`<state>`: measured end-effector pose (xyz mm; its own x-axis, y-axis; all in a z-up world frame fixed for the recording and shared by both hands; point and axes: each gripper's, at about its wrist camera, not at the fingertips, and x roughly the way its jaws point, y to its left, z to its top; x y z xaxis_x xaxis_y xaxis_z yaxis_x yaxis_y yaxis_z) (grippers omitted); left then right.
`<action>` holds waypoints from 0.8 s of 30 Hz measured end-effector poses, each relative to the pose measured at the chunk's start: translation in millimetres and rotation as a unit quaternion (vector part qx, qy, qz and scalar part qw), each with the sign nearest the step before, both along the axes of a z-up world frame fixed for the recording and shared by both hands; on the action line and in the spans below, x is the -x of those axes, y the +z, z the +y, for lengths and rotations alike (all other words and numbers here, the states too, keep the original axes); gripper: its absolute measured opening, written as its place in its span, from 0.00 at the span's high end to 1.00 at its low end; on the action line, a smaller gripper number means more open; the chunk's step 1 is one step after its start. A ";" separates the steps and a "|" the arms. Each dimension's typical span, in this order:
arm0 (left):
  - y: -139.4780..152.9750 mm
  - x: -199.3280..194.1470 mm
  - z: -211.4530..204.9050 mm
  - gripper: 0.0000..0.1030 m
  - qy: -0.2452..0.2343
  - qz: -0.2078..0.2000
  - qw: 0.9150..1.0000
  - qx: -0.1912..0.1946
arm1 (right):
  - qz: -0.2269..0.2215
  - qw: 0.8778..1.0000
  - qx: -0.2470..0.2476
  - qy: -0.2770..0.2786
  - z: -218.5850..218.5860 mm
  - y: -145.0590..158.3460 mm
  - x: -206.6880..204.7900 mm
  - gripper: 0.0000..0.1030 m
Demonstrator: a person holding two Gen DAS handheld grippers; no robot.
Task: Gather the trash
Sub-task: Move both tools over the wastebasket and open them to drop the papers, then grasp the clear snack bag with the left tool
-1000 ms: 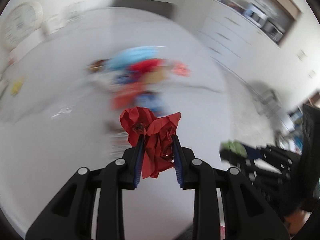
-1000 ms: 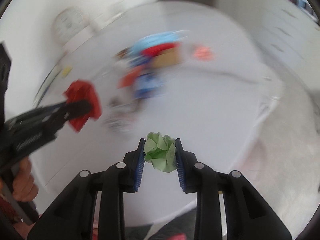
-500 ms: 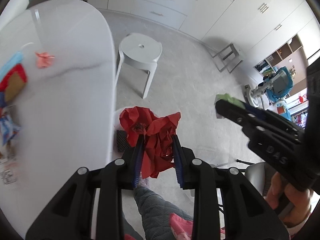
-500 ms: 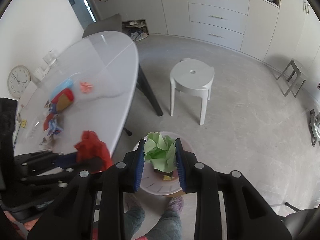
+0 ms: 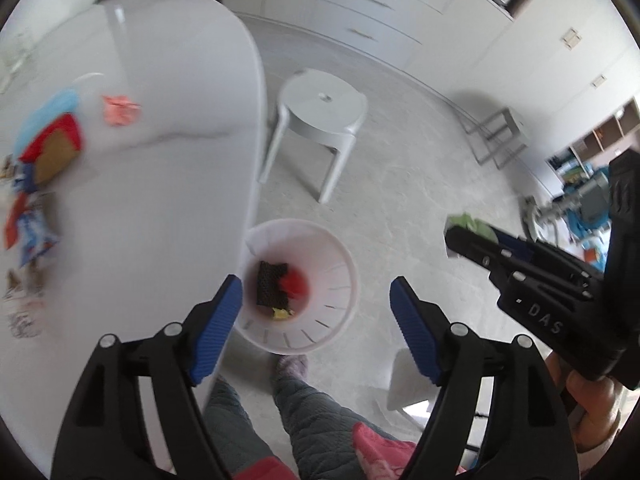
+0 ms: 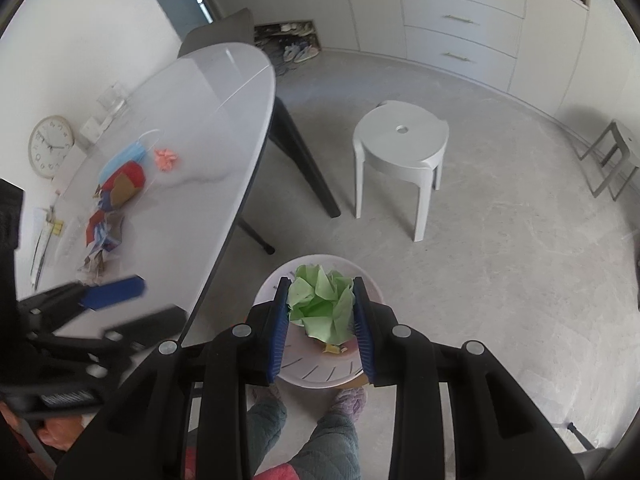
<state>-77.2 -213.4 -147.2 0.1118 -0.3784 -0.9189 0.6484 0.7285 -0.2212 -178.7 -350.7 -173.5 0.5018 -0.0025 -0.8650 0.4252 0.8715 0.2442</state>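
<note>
A white waste bin stands on the floor by the table's edge; it also shows in the right wrist view. My left gripper is open and empty above it. A red paper ball lies inside the bin with a dark piece and a yellow scrap. My right gripper is shut on a crumpled green paper ball, held above the bin. The green ball also shows in the left wrist view.
A white oval table holds a pink paper ball, a blue face mask and several wrappers. A grey stool stands on the floor beyond the bin. The person's feet are beside the bin.
My left gripper has opened and the red paper ball has dropped into the bin. My right gripper still holds the green ball, now over the bin.
</note>
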 end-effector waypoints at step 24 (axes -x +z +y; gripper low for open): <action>47.1 -66.8 190.8 0.11 0.191 -0.090 0.977 -0.003 | -0.016 0.997 0.036 0.062 106.8 37.5 -73.9 0.02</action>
<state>-10.4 -22.5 -100.1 0.4040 -0.2728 -0.8731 0.3572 0.9258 -0.1240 -104.8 -243.9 -136.0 0.5296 0.0002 -0.8482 0.3062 0.9325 0.1914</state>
